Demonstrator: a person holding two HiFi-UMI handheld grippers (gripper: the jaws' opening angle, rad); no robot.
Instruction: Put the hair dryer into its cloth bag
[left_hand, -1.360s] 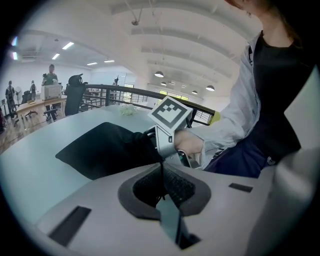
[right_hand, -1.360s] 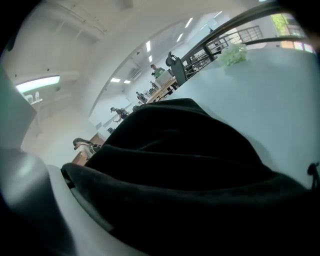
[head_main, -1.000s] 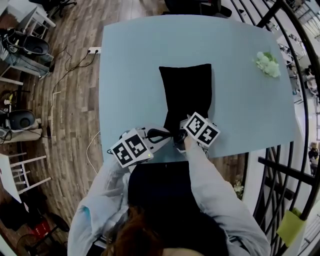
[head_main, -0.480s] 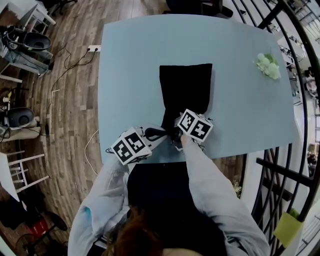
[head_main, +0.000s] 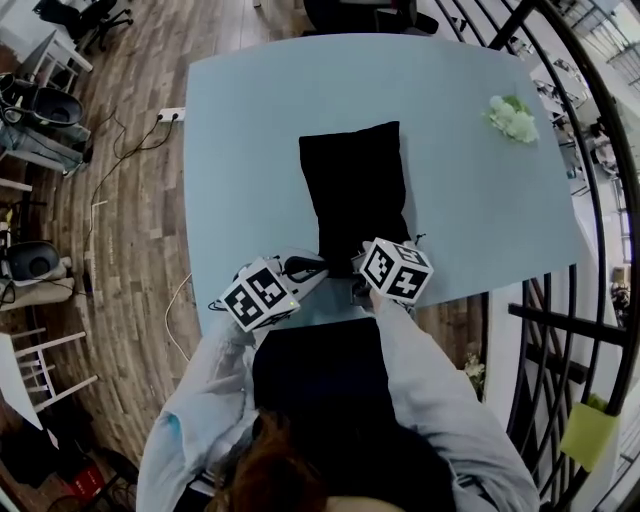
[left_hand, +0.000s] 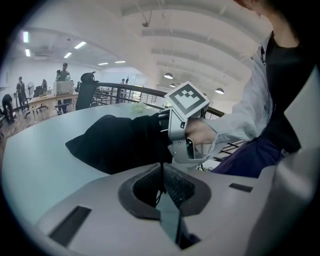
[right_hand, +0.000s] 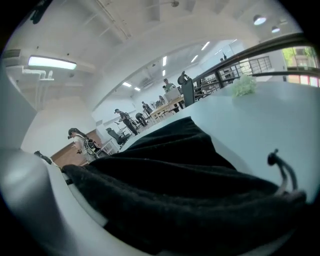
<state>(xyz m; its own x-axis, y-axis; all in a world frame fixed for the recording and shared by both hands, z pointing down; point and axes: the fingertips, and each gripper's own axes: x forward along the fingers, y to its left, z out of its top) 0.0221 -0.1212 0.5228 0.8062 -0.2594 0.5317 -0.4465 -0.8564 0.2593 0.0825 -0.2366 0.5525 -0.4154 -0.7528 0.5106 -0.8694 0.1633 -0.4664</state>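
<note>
Left gripper (left_hand: 161, 181) clamped tight on the drawstring (head_main: 303, 265). Right gripper (head_main: 360, 270) jaws just opened wide, cloth bag (head_main: 353, 190) edge lies loose between them, on the table (head_main: 250, 150).

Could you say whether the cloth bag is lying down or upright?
Lying down: the cloth bag stretches out along the blue table.

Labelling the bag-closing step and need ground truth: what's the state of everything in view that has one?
left gripper: shut on the drawstring.
right gripper: jaws have just been opening; cloth bag fabric between them, unpressed.
cloth bag: lying on the table, bulging, mouth end at the near edge.
drawstring: pinched between the left pads.
hair dryer: not visible.
green-white bunch: lying at the table's far right, untouched.
</note>
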